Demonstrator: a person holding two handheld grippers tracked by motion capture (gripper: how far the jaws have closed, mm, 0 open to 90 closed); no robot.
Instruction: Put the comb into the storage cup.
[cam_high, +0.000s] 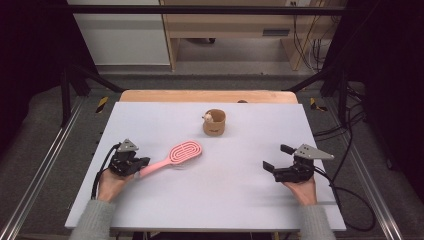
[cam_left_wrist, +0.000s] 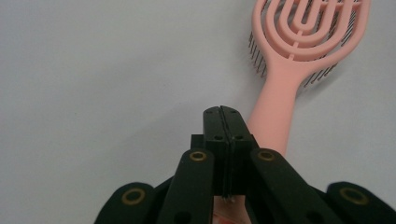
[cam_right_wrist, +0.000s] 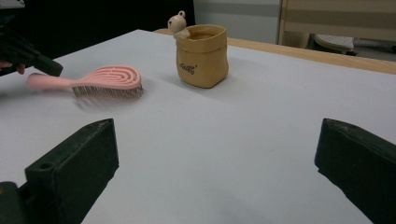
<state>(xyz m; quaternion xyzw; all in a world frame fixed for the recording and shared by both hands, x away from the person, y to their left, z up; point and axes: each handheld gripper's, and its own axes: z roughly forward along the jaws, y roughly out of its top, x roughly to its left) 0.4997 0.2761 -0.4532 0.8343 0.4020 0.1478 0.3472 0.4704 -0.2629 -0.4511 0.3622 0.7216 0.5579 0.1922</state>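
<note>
A pink hairbrush (cam_high: 177, 155) lies bristles down on the pale table (cam_high: 225, 200), left of centre, with its handle pointing at my left gripper (cam_high: 144, 161). In the left gripper view that gripper (cam_left_wrist: 222, 113) is shut, jaws pressed flat together with nothing between them. The brush handle (cam_left_wrist: 275, 112) runs just beside and under the right jaw. My right gripper (cam_high: 276, 156) rests at the right side of the table, open wide and empty. In the right gripper view its jaws frame bare table, with the hairbrush (cam_right_wrist: 105, 80) far off to the left.
A tan bag-shaped cup (cam_high: 215, 123) with a small bear figure on its rim stands behind the centre of the table, also seen as the cup (cam_right_wrist: 202, 56) in the right gripper view. A wooden strip (cam_high: 207, 96) edges the table's far side. Cables trail off the right edge.
</note>
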